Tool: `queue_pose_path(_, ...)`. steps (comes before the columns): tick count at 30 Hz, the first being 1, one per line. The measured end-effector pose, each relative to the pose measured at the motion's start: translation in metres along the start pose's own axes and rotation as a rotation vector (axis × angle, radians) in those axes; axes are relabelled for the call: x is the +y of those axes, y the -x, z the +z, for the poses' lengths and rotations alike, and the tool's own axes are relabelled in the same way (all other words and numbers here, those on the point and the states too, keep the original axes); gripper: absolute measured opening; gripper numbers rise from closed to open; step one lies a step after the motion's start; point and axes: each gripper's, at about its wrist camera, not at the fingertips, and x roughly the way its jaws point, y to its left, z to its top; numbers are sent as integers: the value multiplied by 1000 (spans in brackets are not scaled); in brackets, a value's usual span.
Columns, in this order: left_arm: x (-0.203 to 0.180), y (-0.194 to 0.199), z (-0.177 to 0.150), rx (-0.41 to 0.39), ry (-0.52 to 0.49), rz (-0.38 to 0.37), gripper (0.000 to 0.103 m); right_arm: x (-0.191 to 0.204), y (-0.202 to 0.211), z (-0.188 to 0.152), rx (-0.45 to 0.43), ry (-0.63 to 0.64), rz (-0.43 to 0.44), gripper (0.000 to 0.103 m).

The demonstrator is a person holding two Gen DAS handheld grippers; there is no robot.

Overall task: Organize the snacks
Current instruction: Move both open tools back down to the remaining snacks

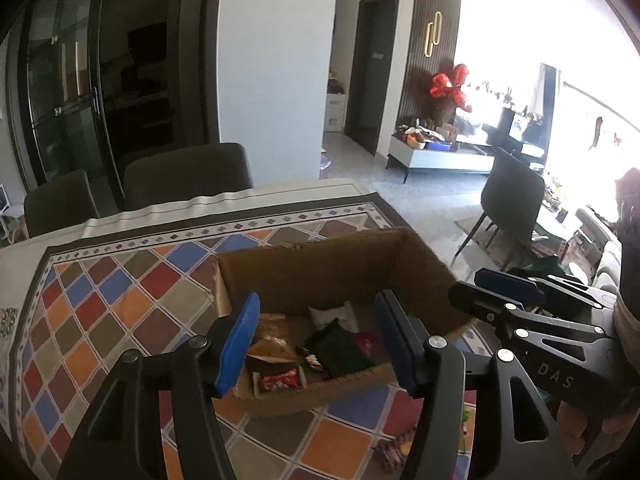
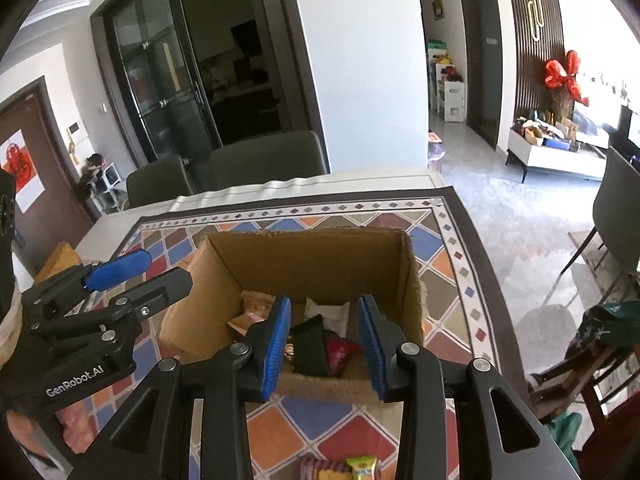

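Table [image 1: 120, 216]: it was covered by a cloth [image 1: 132, 300] with diamond patches in red, blue, orange and brown.
Chairs [image 2: 264, 160]: two dark ones stood at the far side of the table.
Box [image 2: 312, 256]: open cardboard, it stood on the cloth near the table's right edge, with the snacks lying on its bottom.
Left gripper [image 1: 316, 344]: it hung above the near edge of the box. Its blue pads [image 1: 236, 344] were spread apart, and nothing was between them. The white words "GenRobot.AI" were readable on its body in the right wrist view.
Right gripper [image 2: 324, 348]: it hung above the near wall of the box, just beside the left one. Its pads [image 2: 276, 348] were apart, closer together than the left ones, and they pinched nothing. The letters "DAS" were readable on its body in the left wrist view.
Snacks in the box: a dark green packet [image 2: 310, 344], a white packet [image 2: 328, 312], a red packet [image 1: 280, 380] and a tan packet [image 1: 272, 340]. Their print was too blurred to read.
Yellow packet [image 2: 362, 468]: it lay on the cloth outside the box, at the near side. Its writing was not readable.
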Motion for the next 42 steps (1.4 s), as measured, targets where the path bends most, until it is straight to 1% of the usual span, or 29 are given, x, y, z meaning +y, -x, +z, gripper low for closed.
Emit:
queue_pose_path(4,-15,11,-10,-11,-17,-27,60,-4,18,-11,-25,8,-16,36)
queue_pose_path(7,-27,15,-17,-8,-26,-57,60,-11,31,-20,-39,-3,-24,36)
queue_pose_path(11,-44,18,-27,-3,-46,-79,60,-20,45,-31,-52,-17,-29,36)
queue_pose_path(18,-71,13,-47,28,-72,-126,60,-34,58,-56,-42,-25,-47,36)
queue_pose_path(27,-99,-5,-74,92,-103,-178,59,-57,57,-83,-8,-48,-55,36)
queue_pose_path(35,-115,-26,-99,166,-118,-208,59,-75,49,-112,46,-73,-48,36)
queue_pose_path(42,-120,-46,-120,229,-139,-231,52,-88,34,-134,90,-89,-45,36)
